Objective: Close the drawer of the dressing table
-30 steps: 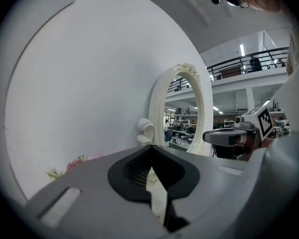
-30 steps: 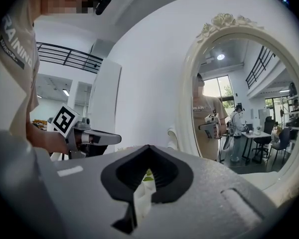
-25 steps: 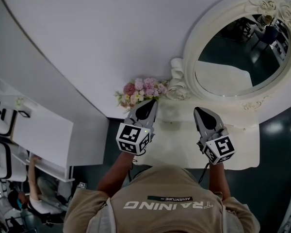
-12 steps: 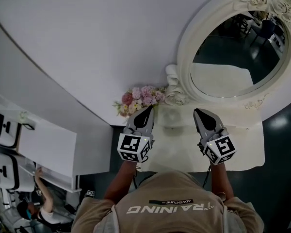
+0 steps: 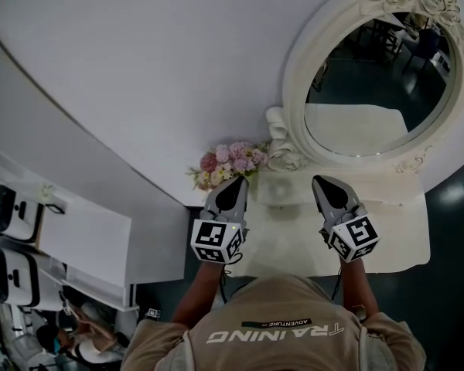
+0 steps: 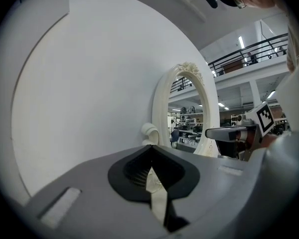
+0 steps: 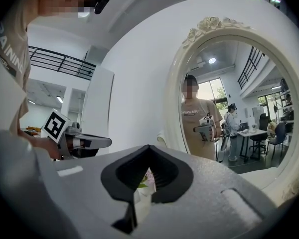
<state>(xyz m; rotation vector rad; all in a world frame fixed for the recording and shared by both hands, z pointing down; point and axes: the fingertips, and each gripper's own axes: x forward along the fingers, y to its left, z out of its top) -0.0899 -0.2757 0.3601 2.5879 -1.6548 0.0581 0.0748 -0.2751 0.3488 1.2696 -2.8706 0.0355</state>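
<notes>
On the dressing table, flowers adjoin the mirror.

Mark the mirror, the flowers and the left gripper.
mirror (image 5: 375, 83), head view, on the glass.
flowers (image 5: 230, 163), head view, middle of the bouquet.
left gripper (image 5: 238, 182), head view, at its closed tips.

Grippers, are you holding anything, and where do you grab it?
Nothing is held. The left gripper and right gripper are both shut and empty, above the dressing table.
</notes>
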